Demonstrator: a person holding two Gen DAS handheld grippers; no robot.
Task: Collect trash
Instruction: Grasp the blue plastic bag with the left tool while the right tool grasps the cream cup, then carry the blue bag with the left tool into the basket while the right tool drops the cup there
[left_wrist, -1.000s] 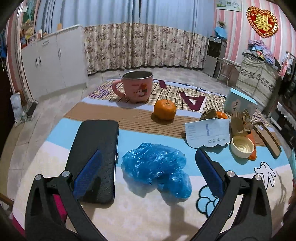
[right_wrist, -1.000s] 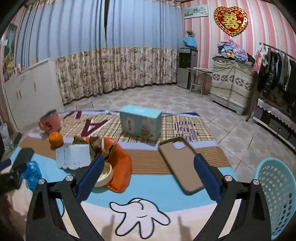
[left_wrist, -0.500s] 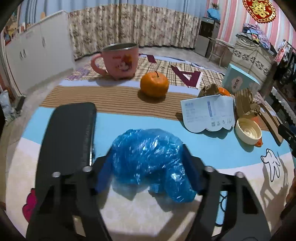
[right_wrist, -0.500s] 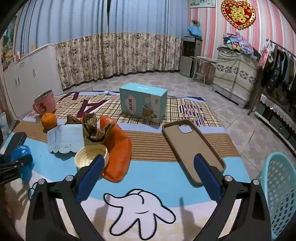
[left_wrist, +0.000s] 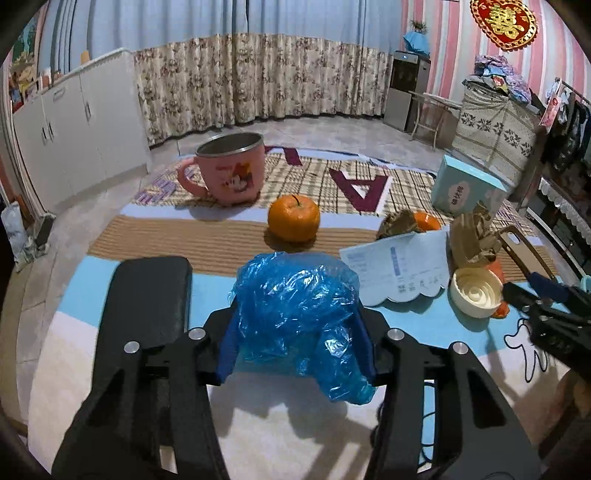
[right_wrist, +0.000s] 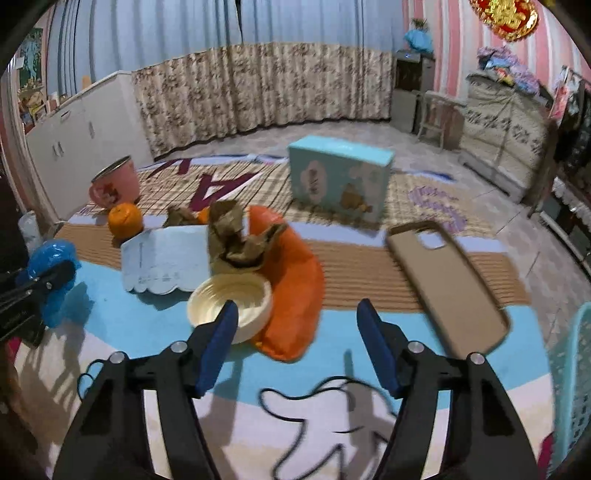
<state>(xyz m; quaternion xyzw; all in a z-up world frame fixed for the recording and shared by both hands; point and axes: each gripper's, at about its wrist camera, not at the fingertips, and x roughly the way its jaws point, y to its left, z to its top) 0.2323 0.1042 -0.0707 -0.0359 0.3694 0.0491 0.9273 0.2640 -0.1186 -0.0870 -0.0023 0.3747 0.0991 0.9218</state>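
Note:
A crumpled blue plastic bag (left_wrist: 295, 299) lies on the cartoon table mat (left_wrist: 280, 421). My left gripper (left_wrist: 295, 343) has it between its blue pads, which touch both sides, and the jaws are closing. In the right wrist view the same bag (right_wrist: 51, 258) shows at the far left. My right gripper (right_wrist: 297, 336) hovers low over an orange wrapper (right_wrist: 295, 280) and a cream lid (right_wrist: 229, 299). Its jaws are closing, with the wrapper's near end between the pads and untouched. Crumpled brown paper (right_wrist: 236, 240) and a printed paper slip (right_wrist: 166, 258) lie just behind.
A pink mug (left_wrist: 229, 170), an orange fruit (left_wrist: 293, 218) and a teal box (right_wrist: 340, 181) stand farther back. A black flat case (left_wrist: 147, 295) lies left of the bag, and a tan phone case (right_wrist: 447, 280) lies at the right. A teal basket (right_wrist: 576, 369) stands off the right edge.
My left gripper moved forward over the blue bag and its jaws narrowed onto it. My right gripper dropped towards the lid and orange wrapper, and its jaws narrowed.

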